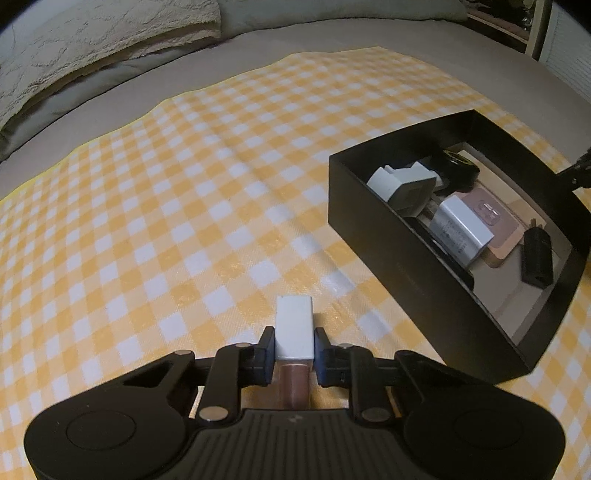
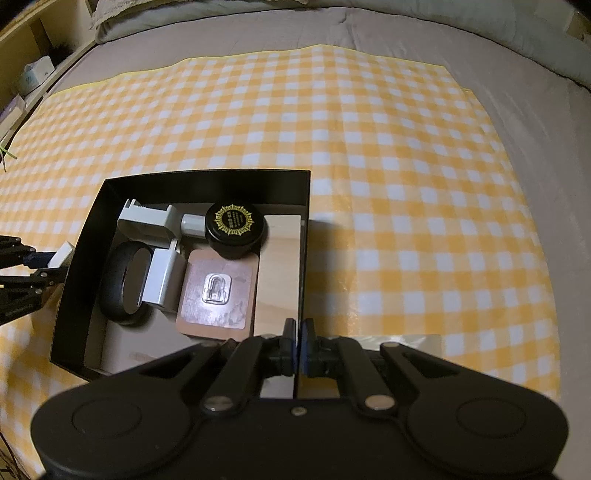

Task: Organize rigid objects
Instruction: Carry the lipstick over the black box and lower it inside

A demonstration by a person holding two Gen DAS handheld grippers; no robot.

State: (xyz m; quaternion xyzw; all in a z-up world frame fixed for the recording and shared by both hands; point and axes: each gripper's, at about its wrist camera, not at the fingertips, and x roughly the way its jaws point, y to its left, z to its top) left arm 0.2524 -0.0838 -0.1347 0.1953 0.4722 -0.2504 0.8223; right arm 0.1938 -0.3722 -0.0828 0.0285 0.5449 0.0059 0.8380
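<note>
My left gripper [image 1: 294,347] is shut on a small item with a white rectangular cap [image 1: 294,321] and a copper-coloured body [image 1: 294,384], low over the yellow checked cloth [image 1: 184,221]. Its pads press on both sides of the cap. A black open box [image 1: 388,243] lies to its right. In the right wrist view the white cap [image 2: 62,254] shows just outside the black box's [image 2: 74,295] left wall. My right gripper [image 2: 297,332] is shut on the thin right wall of that box.
Inside the box lie a white adapter [image 2: 147,221], a black round tin with a gold emblem [image 2: 235,229], a white charger [image 2: 162,275], a pink card [image 2: 218,291] and a black oval band [image 2: 123,284]. Grey bedding [image 2: 221,33] surrounds the cloth; shelves [image 2: 33,70] stand far left.
</note>
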